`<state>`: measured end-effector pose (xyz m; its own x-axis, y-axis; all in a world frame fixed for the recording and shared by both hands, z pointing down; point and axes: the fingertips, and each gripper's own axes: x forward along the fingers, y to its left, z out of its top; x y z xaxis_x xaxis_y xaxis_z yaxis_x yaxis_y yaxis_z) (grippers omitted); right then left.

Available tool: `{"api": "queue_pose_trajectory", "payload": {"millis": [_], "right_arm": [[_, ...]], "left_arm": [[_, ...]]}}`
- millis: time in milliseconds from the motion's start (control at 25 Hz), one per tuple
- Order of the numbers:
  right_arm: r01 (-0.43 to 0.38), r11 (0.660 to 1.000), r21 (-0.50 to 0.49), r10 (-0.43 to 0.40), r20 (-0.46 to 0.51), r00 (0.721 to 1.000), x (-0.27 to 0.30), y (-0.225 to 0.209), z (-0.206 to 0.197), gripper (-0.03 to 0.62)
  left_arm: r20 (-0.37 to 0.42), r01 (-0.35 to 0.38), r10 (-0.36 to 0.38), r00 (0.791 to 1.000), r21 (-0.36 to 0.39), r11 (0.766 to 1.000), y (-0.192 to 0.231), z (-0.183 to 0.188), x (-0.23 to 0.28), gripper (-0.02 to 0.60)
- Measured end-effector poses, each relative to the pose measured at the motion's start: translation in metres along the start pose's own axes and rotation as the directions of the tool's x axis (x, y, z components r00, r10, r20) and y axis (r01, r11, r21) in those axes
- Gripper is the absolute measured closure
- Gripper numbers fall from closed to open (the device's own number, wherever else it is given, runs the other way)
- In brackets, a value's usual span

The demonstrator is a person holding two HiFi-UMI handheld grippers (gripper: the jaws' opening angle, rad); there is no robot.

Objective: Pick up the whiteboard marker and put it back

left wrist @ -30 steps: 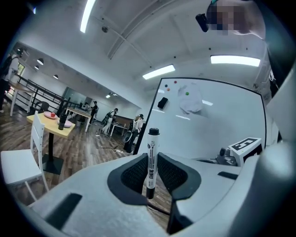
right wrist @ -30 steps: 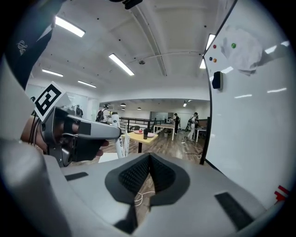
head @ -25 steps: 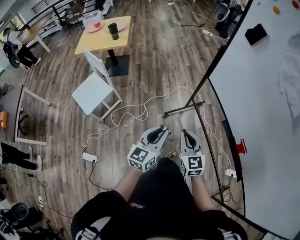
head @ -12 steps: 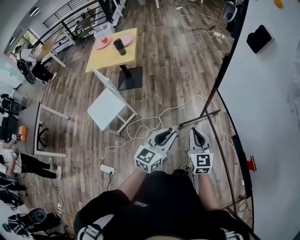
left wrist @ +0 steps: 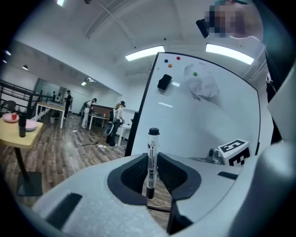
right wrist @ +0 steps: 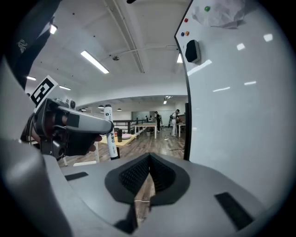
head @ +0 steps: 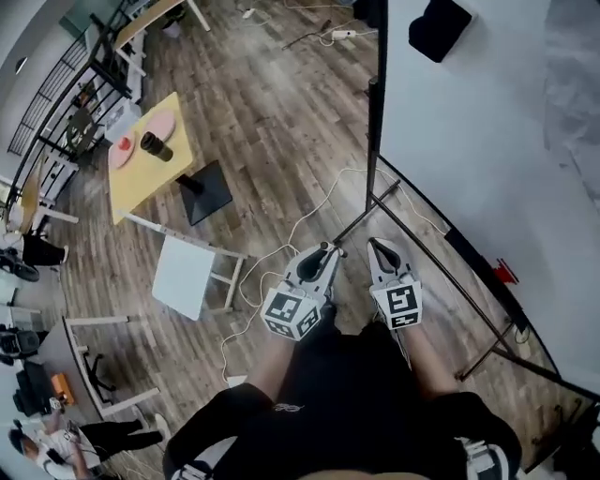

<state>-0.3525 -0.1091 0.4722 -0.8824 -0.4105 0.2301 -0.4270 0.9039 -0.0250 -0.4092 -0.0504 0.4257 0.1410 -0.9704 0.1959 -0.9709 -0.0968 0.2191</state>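
The whiteboard marker is clamped upright in the left gripper. The right gripper is closed and empty. Both have been carried closer to the whiteboard, so probably only replacing remains.

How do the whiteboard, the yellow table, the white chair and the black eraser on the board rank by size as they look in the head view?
1. whiteboard, by far the largest.
2. yellow table and white chair: they look about alike, so I won't rank them.
3. black eraser, the smallest.
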Motion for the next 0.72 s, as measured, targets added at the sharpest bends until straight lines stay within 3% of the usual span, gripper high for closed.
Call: {"api": "queue_pose_trajectory", "payload": {"millis": [160, 400, 520, 720], "right_arm": [[0.147, 0.989, 0.034, -0.147, -0.016, 0.989, 0.01, -0.016, 0.002, 0.591], [0.31, 0.949, 0.055, -0.305, -0.083, 0.949, 0.015, -0.021, -0.004, 0.591], [0.408, 0.909, 0.086, -0.398, -0.109, 0.911, -0.005, -0.027, -0.014, 0.591], [0.55, 0.819, 0.163, -0.528, -0.159, 0.834, -0.067, -0.05, -0.048, 0.591]], "left_arm": [[-0.02, 0.157, -0.157, 0.987, 0.026, 0.987, 0.02, 0.012, 0.03, 0.514], [-0.111, 0.334, -0.327, 0.938, 0.045, 0.942, 0.031, 0.011, 0.065, 0.514], [-0.176, 0.43, -0.416, 0.892, 0.047, 0.902, 0.015, -0.001, 0.08, 0.514], [-0.266, 0.582, -0.542, 0.797, 0.1, 0.807, -0.054, -0.022, 0.107, 0.514]]}}
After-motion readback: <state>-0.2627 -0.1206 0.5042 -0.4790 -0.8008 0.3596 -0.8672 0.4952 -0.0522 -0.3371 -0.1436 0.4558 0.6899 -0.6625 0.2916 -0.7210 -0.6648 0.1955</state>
